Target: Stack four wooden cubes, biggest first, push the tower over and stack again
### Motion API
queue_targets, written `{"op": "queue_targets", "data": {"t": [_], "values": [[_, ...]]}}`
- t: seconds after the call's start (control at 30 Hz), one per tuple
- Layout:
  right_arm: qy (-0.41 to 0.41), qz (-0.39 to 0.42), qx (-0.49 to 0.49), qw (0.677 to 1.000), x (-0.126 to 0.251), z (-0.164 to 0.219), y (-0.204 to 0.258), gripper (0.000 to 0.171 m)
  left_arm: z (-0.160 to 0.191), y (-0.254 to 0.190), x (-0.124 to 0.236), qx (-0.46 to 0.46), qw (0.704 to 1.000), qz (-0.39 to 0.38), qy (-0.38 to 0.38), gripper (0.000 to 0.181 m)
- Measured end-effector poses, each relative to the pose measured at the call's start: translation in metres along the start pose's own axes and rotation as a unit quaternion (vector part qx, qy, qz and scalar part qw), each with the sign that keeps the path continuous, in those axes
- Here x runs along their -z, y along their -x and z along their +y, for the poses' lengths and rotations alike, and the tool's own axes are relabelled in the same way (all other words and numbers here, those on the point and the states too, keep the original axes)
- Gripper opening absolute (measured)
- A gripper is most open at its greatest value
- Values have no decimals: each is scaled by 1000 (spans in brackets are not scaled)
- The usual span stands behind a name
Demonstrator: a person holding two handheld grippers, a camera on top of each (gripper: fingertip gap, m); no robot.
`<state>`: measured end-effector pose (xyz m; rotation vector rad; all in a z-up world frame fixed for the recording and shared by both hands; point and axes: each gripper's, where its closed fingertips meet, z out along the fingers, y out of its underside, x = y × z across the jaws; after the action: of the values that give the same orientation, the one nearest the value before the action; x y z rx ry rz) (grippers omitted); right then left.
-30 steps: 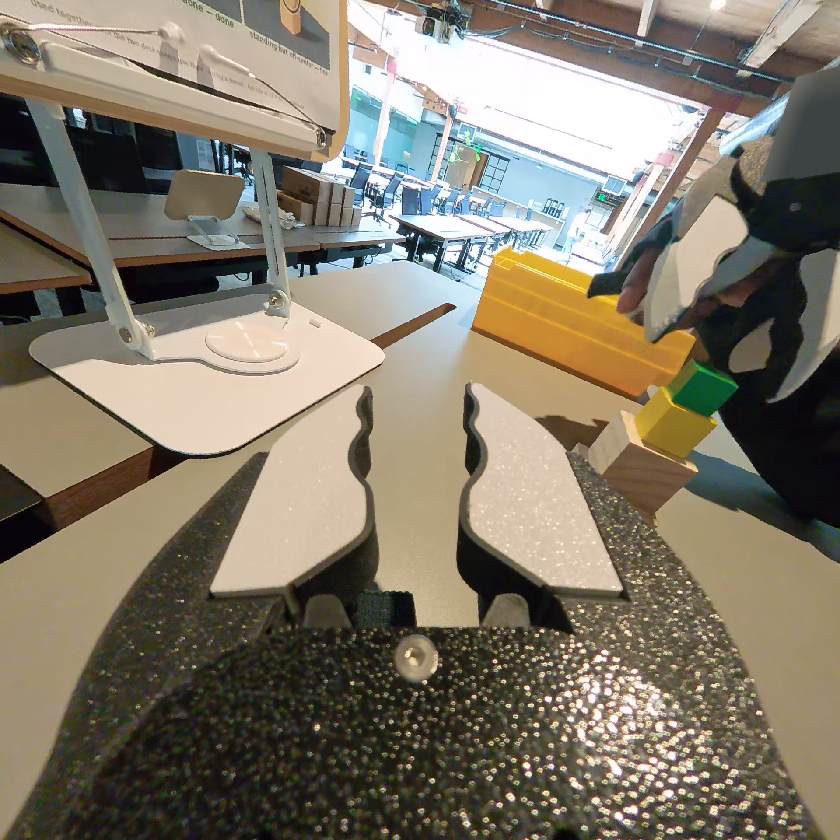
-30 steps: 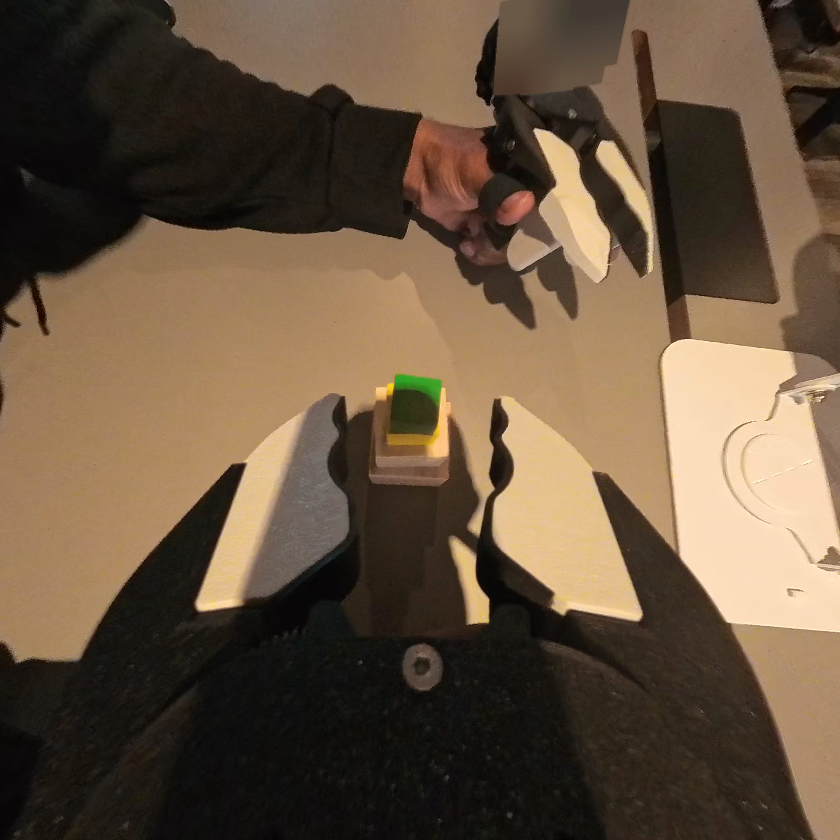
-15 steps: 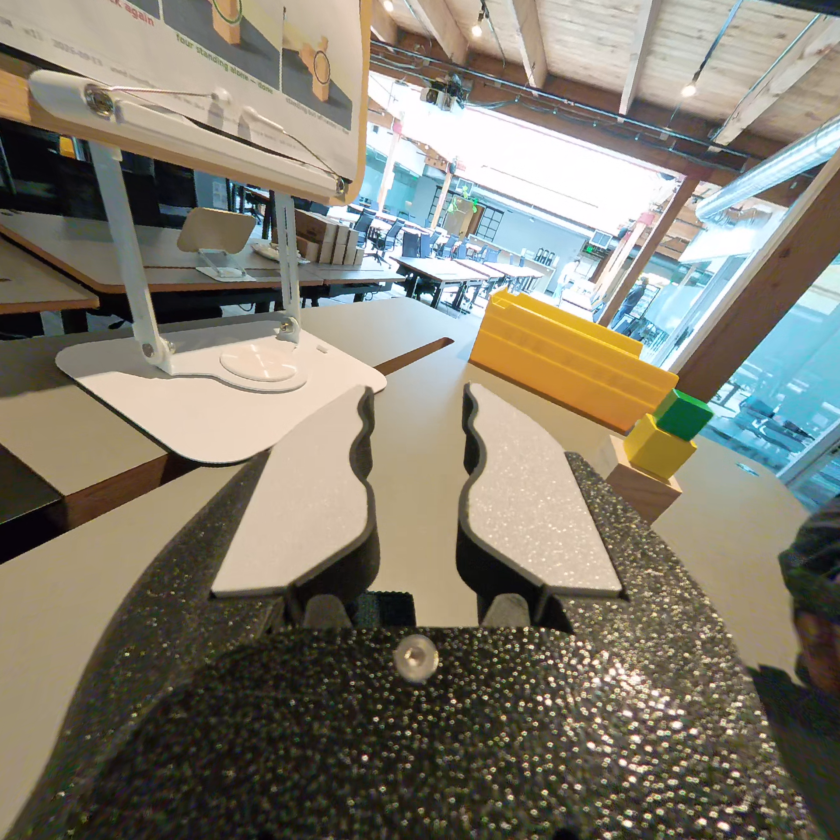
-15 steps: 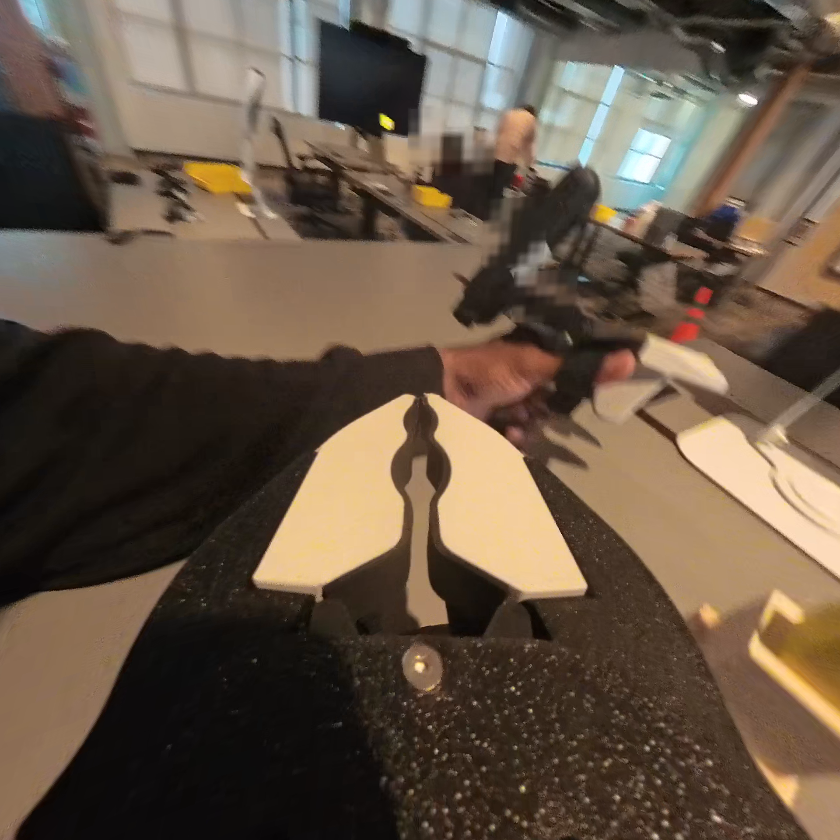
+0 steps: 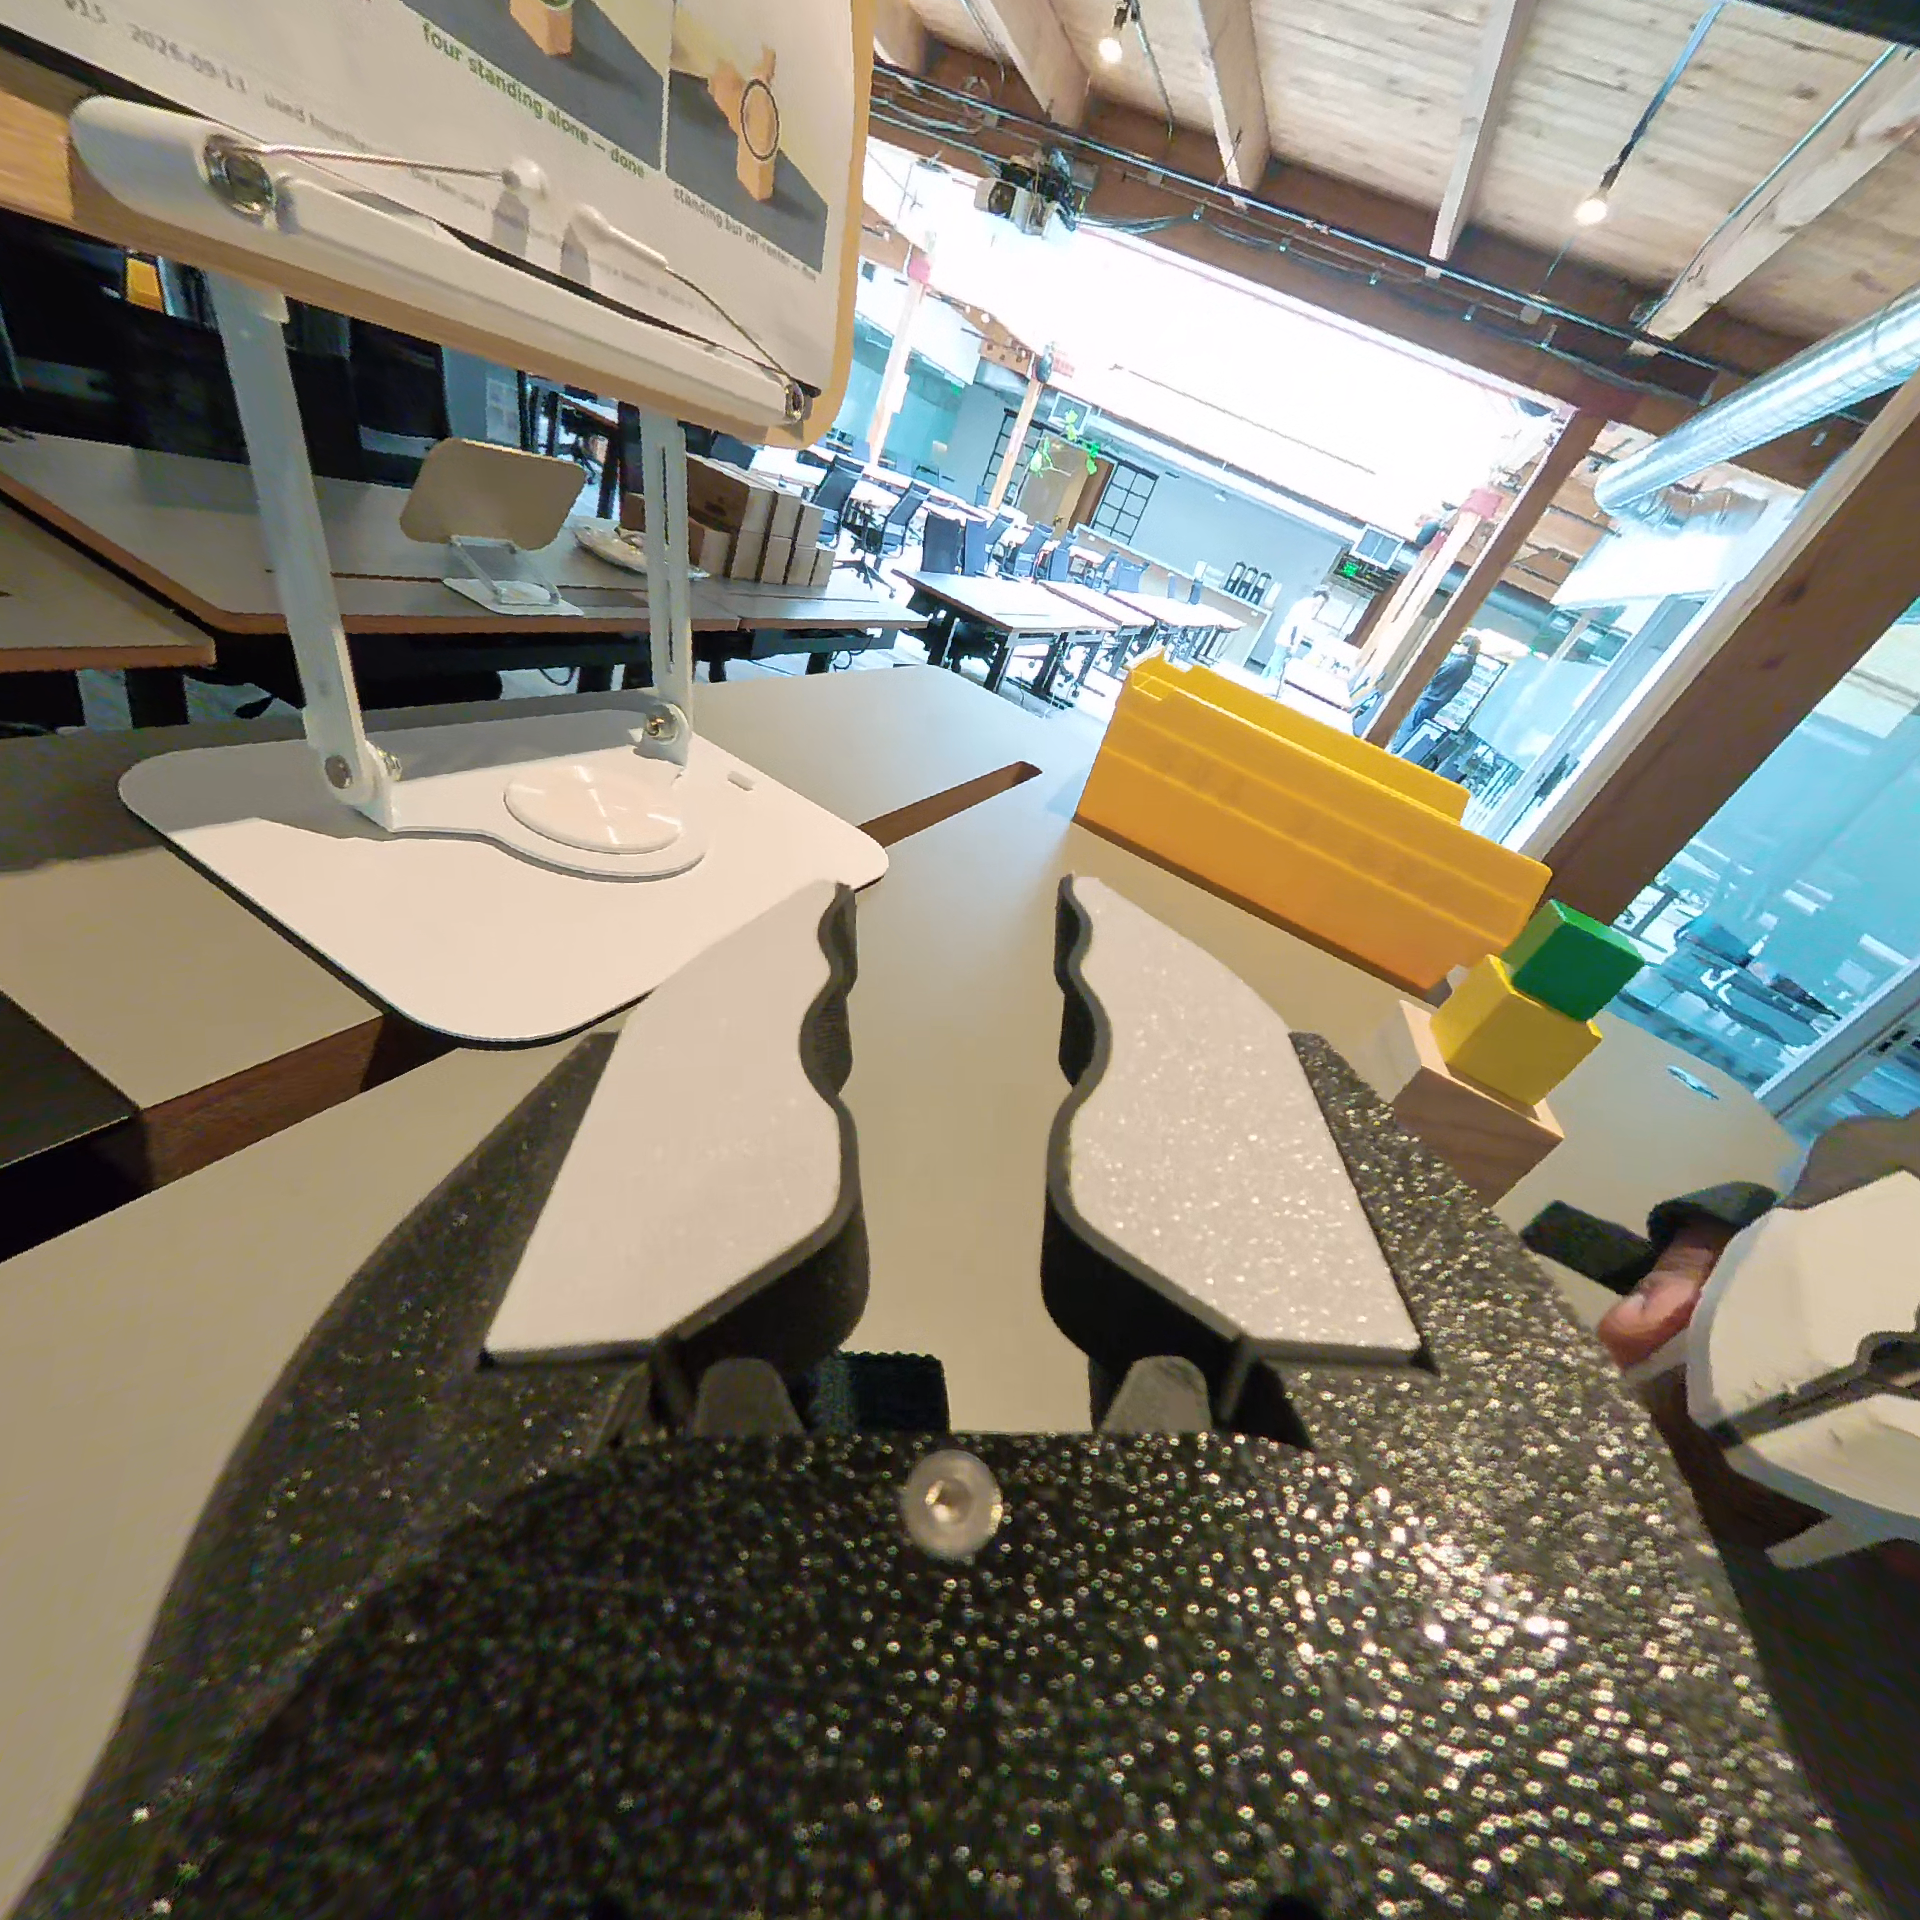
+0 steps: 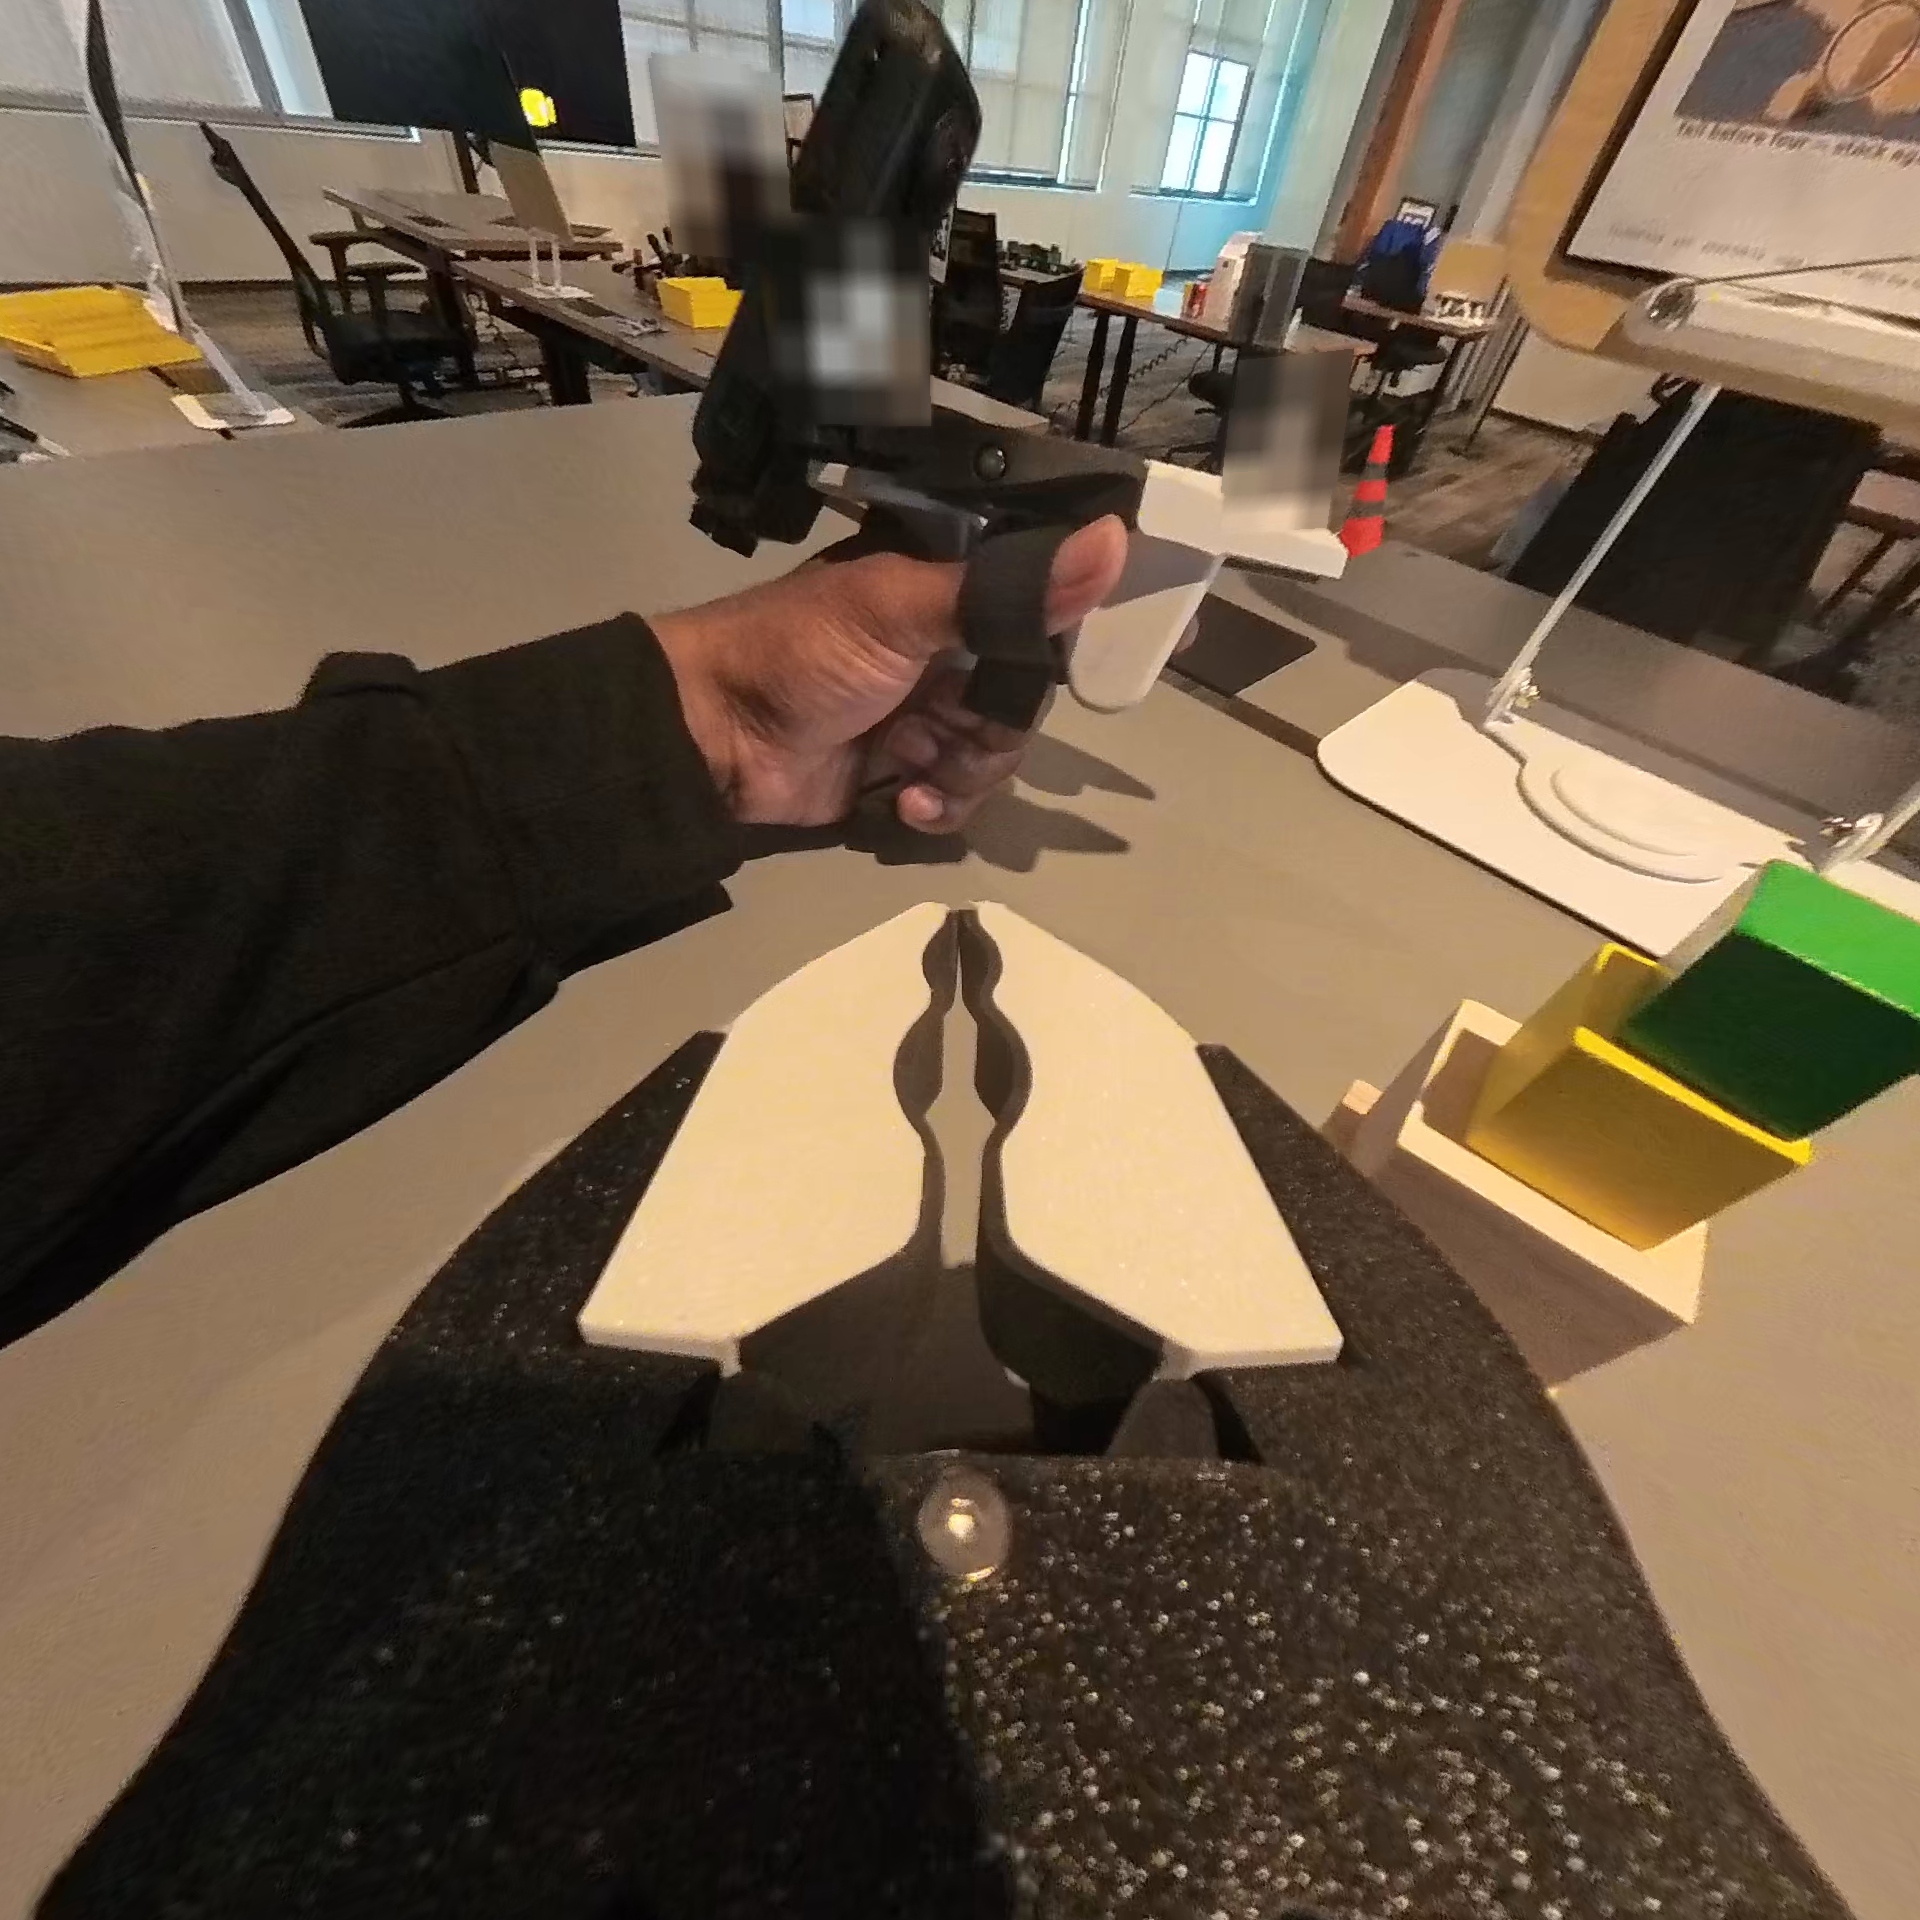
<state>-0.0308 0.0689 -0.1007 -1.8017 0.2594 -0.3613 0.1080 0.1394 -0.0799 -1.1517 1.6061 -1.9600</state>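
A tower of wooden cubes stands on the grey table (image 5: 966,790). From the top it has a green cube (image 5: 1574,961), a yellow cube (image 5: 1507,1039), a pale cube and a larger plain wooden base (image 5: 1475,1127). My left gripper (image 5: 956,914) is open and empty, low over the table to the left of the tower. My right gripper (image 6: 961,916) is shut with nothing between its pads. In its view the tower stands close on its right, green cube (image 6: 1787,1029) on yellow cube (image 6: 1621,1132). A hand holds the left gripper (image 6: 1195,592) farther off.
A white stand base (image 5: 436,883) carrying a tilted instruction board sits at the left. A yellow bin (image 5: 1299,831) lies behind the tower. A dark seam (image 5: 935,805) splits the table. A black mat (image 6: 1236,649) lies beyond the left gripper. It is some 9 cm from my right tips to the yellow cube (image 5: 1507,1039).
My right gripper was open above the tower. It closed on air and swung down beside the tower. The left gripper stayed open and tilted up a little. The tower still stands.
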Motion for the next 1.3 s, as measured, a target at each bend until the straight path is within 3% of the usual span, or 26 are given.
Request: {"op": "queue_targets", "data": {"t": [0.13, 0.4, 0.53, 0.63, 0.83, 1.17, 1.3], "values": [[26, 49, -4, 998, 0, 8, -20, 0, -1, 0, 1, 2, 1000, 1, -5, 36], [57, 228, -118, 965, 58, 46, -146, 0, -1, 1, 1, 5, 1000, 1, -2, 36], [48, 200, -135, 969, 85, 58, -164, 0, 3, 3, -3, 9, 1000, -2, 14, 36], [11, 160, -125, 979, 99, 46, -161, 0, 6, 3, -6, 5, 1000, -5, 23, 36], [-19, 222, -79, 972, 134, 27, -205, 0, 10, -2, -17, -1, 999, 1, 36, 36], [46, 216, -40, 975, 133, 56, -237, 19, 20, -17, -33, -27, 998, 9, 61, 41], [42, 100, -49, 993, 114, 58, -234, 38, 17, -19, -31, -46, 998, 6, 47, 45]]}}
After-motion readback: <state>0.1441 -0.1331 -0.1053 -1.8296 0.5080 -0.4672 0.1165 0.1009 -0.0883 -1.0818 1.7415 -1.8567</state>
